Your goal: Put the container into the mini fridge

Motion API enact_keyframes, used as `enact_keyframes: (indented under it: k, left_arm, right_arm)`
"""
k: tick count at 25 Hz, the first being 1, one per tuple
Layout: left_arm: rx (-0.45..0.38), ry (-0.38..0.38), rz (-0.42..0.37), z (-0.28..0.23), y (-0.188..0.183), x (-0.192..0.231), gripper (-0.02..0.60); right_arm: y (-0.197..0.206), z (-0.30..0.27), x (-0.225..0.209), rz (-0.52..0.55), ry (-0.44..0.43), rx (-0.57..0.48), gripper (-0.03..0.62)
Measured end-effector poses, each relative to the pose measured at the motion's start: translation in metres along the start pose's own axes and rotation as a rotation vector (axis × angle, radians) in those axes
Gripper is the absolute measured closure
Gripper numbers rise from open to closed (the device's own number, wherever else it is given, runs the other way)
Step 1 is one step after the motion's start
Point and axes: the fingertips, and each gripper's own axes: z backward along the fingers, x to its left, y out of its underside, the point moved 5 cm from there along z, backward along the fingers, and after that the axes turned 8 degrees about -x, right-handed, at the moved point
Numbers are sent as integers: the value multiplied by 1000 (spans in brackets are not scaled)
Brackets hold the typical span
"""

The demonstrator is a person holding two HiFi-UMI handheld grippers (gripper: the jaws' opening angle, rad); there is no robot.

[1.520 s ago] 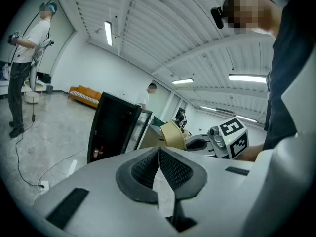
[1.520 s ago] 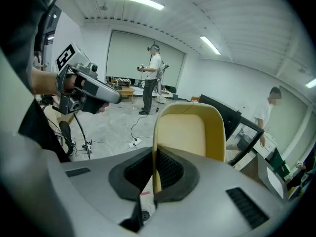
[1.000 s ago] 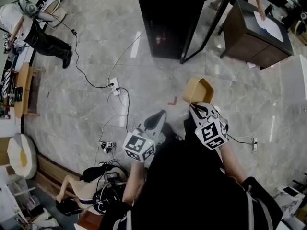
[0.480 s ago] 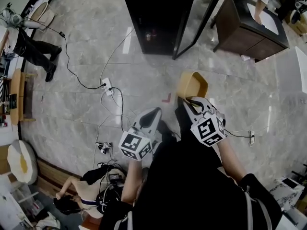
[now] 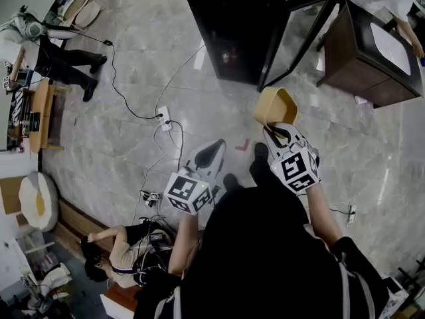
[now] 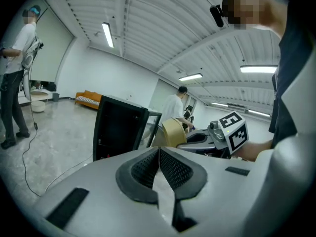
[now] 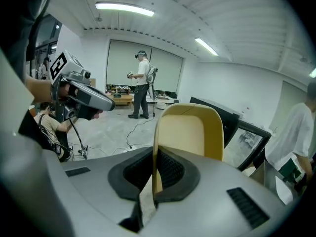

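A tan open container (image 5: 274, 106) hangs above the floor, its wall pinched between the jaws of my right gripper (image 5: 271, 130). From the right gripper view the container (image 7: 188, 131) rises straight out of the shut jaws. The black mini fridge (image 5: 238, 25) stands ahead on the floor with its glass door (image 5: 300, 32) swung open to the right; it also shows as the mini fridge (image 6: 118, 129) in the left gripper view. My left gripper (image 5: 211, 153) is lower left of the container, shut with nothing in it, its pads (image 6: 159, 169) pressed together.
A dark wooden cabinet (image 5: 372, 55) stands right of the fridge door with a person beside it. A white power strip (image 5: 161, 118) and cables lie on the marble floor at left. People stand at far left (image 5: 46, 42), and one sits low on the floor (image 5: 113, 254).
The fridge has come closer in the head view, and it and the room have shifted in the frame. Both grippers keep their places before me, the right still holding the container.
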Motion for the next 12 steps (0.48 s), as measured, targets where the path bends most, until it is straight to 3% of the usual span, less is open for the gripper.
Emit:
enact_keyframes:
  k: [7,12]
  left_arm:
    - [-3,-124,10,-61,-22,1,548]
    - [-3,-186,27,-86,-21,6,548]
  right_arm:
    - [10,-22,-69,3,-101,-20,568]
    - [22,-42,-93,10,-190,-9,568]
